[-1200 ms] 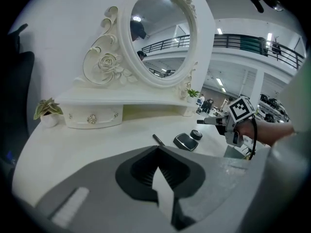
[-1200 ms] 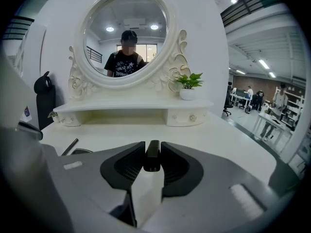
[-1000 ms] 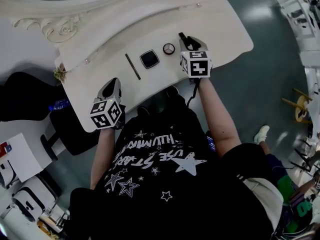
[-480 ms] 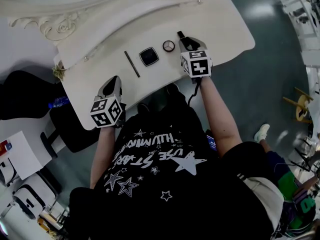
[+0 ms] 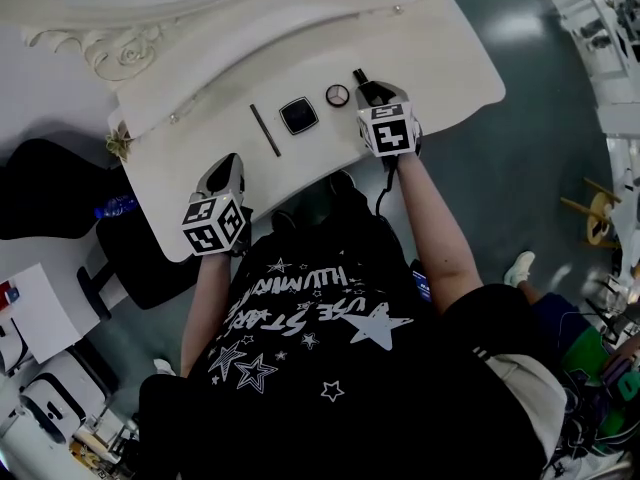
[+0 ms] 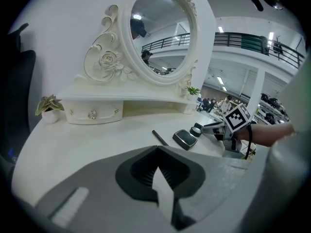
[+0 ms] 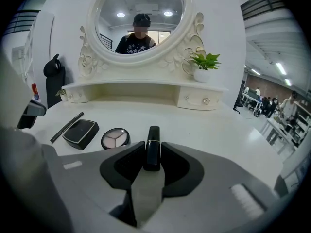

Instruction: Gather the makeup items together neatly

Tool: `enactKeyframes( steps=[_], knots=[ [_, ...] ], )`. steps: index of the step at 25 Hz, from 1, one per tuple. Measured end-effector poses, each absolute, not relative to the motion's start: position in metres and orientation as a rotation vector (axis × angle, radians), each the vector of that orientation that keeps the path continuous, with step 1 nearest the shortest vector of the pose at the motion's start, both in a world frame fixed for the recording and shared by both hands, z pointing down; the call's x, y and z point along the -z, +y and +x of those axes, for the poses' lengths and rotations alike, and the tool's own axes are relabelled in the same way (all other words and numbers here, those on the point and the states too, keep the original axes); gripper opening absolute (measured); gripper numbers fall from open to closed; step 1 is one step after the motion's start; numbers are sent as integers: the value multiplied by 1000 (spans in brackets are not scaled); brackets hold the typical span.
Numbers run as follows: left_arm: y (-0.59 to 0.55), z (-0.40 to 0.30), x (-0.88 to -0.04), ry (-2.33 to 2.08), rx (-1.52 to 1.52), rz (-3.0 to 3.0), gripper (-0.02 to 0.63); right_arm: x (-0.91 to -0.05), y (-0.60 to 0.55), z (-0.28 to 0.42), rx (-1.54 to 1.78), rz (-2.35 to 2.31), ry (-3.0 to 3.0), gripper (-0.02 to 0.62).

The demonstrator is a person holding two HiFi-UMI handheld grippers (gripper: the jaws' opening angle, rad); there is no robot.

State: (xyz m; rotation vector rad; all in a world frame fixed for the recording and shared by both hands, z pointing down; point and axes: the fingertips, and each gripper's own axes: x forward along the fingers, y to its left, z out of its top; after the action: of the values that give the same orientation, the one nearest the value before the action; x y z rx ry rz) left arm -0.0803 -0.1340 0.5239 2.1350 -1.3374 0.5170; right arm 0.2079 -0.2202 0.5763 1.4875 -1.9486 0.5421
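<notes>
Spreading across the table [image 5: 430, 48], the makeup forms a loose row. The left gripper [image 6: 157, 178] hangs over the near-left edge, jaws pressed together on nothing. The right gripper [image 5: 372, 93] clamps the lipstick [image 7: 153, 144] by its near end. The compact [image 7: 80, 132] and palette [image 7: 115, 138] lie just left of it, the pencil [image 7: 66, 126] farthest left. Held at one end only, the lipstick may pivot, slip, or knock the palette askew on landing.

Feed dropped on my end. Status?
Left gripper shut, empty. Right gripper shut on lipstick, beside round palette. Compact, pencil further left. Nothing in the way.
</notes>
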Motion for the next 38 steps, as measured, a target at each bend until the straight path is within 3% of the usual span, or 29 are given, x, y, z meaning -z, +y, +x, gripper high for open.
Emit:
enactKeyframes(
  steps=[10, 15, 20, 29, 31, 38],
  knots=[
    [-136, -95, -510, -1377, -424, 2147, 2, -548, -228, 227, -506, 1556, -1903, 265],
    [-120, -143, -504, -1406, -371, 2144, 2, -522, -216, 198, -470, 1616, -1906, 282],
    [-105, -178, -505, -1421, -356, 2136, 2, -502, -205, 164, -436, 1668, -1918, 255],
    [-85, -219, -514, -1401, -440, 2200, 2, -474, -180, 104, -397, 1785, -1961, 101],
    [-82, -221, -515, -1401, -437, 2199, 2, -472, -174, 97, -390, 1789, -1962, 41],
    [-73, -201, -516, -1375, -404, 2205, 2, -470, -160, 77, -407, 1788, -2025, 29]
  ],
)
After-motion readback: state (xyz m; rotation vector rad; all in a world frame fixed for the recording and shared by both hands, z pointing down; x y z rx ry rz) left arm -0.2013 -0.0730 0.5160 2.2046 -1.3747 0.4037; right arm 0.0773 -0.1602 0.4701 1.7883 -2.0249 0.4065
